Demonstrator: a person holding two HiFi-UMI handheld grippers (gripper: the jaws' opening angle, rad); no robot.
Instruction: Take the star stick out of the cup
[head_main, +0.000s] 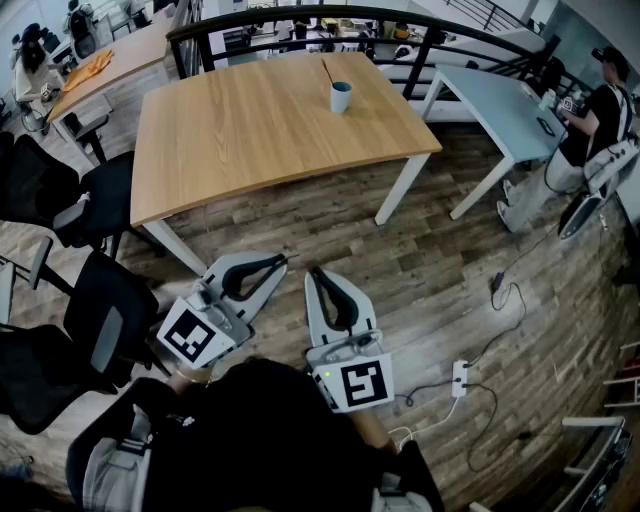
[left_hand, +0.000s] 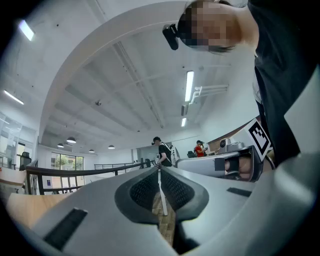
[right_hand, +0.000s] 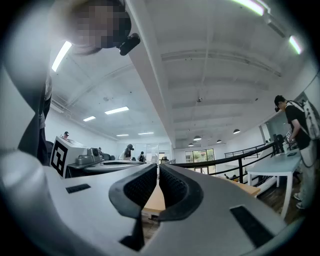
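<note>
Approach not yet begun: the cup (head_main: 341, 97) with the star stick (head_main: 328, 72) stands untouched at the upper centre.
The left gripper (head_main: 283, 259) and right gripper (head_main: 314, 271) are held low, well apart from the table (head_main: 250, 140), jaws closed on nothing. A reach and an opening are called for. The cup is shown by the head view alone, while the gripper views are filled mostly by ceiling.

Pale blue cup (head_main: 341, 97) far off, light wood-grain table (head_main: 230, 140), dark brown plank floor (head_main: 440, 290), left gripper (head_main: 283, 259) and right gripper (head_main: 314, 271) pale grey, black-and-white square markers (head_main: 192, 335).
</note>
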